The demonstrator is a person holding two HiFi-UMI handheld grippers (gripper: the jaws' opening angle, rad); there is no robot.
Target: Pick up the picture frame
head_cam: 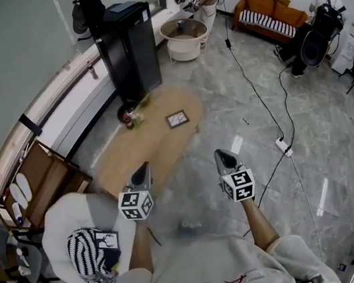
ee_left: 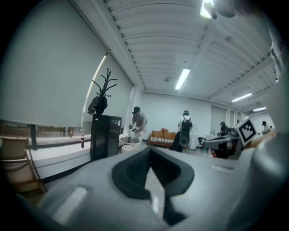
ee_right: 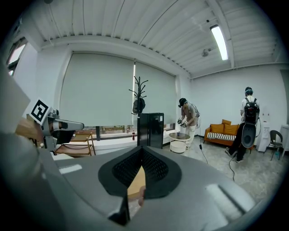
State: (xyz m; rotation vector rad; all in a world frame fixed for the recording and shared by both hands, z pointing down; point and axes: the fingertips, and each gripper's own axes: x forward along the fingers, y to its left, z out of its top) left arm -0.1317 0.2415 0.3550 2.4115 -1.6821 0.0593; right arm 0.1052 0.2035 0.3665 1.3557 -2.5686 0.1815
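Find the picture frame [head_cam: 177,118] lying flat on the oval desk [head_cam: 139,152], toward its 1 o'clock end, untouched and open to a grasp from above. Note what looks like a dark bottle [head_cam: 128,119] at the frame's 9 o'clock, near enough to knock. Hold short at 6 o'clock of the frame: left gripper [head_cam: 143,170] clenched on nothing, right gripper [head_cam: 224,156] likewise, carried side by side, probably only for the approach. Open before grasping.
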